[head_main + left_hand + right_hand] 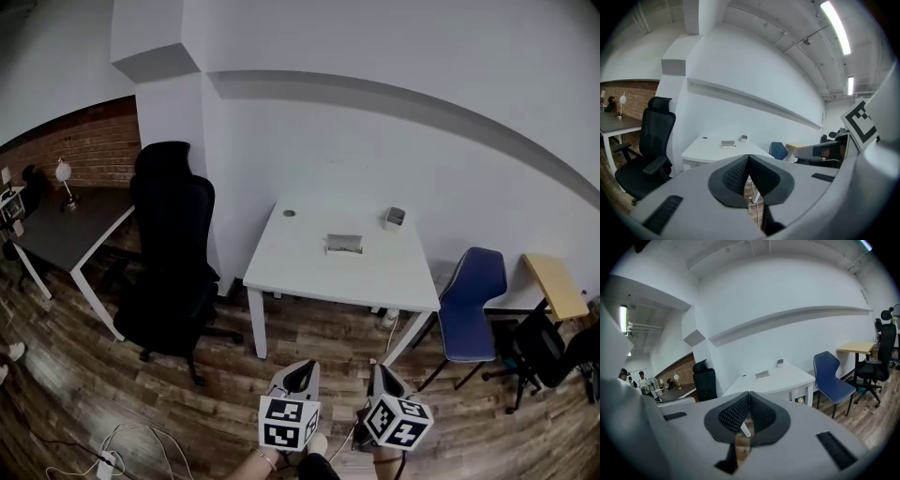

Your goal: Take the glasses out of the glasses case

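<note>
1. Both tongs are held low in front of the person, well short of the white surface (pixel 300 272). The left tongs (pixel 749 157) are pressed fully together with nothing between them, and the right tongs (pixel 749 393) are likewise closed and empty.
2. The glasses case (pixel 344 244) lies far ahead of both tongs, near the middle of the surface. A small grey container (pixel 395 217) stands beyond it and to the right. The glasses themselves cannot be made out at this range.
3. The step in hand is judged to be the approach. The gap is best closed along the bare floor between the black office chair (pixel 169 262), ahead and left of the left tongs, and the blue chair (pixel 473 300), ahead and right of the right tongs.
4. Both tongs should be opened before the case is reached, not over it.
5. Whether the lid stands open cannot be told from here, so that should be checked once the tongs are near.
6. The case body is best steadied by one pair of tongs while the glasses are lifted by the other at the bridge or a temple, never at a lens.
</note>
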A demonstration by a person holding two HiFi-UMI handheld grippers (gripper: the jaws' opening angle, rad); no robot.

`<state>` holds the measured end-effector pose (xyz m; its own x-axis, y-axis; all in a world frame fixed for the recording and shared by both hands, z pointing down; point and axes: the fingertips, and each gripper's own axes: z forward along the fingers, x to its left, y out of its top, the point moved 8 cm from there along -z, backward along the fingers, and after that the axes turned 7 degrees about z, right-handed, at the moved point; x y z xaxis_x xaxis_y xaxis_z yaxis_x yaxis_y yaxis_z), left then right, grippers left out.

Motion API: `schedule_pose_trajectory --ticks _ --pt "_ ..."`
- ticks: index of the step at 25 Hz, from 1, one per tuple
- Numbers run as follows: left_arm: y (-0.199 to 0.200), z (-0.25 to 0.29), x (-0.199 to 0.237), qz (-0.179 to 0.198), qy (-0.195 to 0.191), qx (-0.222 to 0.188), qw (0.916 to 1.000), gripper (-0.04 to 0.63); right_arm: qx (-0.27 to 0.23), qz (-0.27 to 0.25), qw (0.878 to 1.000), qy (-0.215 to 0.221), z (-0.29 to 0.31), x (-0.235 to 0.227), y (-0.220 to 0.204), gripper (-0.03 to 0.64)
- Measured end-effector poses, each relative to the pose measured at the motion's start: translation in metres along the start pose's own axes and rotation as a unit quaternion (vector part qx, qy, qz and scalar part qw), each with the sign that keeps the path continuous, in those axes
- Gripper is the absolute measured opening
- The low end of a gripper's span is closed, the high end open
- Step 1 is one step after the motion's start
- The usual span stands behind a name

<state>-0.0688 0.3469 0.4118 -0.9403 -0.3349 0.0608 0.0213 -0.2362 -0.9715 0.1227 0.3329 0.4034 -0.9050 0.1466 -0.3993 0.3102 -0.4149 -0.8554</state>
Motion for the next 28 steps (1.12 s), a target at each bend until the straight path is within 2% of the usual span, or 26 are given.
schedule_pose_trajectory --ticks 18,28 --pt "0.054 0.177 0.029 0.004 0.024 0.005 0.9997 0.017 0.013 -0.002 1.0 0.023 0.161 -0.054 0.101 0.032" --pt "0.066 0.243 0.039 0.002 0.044 0.012 0.999 0.017 0.027 0.0 0.999 0.04 0.225 -0.082 0.128 0.032"
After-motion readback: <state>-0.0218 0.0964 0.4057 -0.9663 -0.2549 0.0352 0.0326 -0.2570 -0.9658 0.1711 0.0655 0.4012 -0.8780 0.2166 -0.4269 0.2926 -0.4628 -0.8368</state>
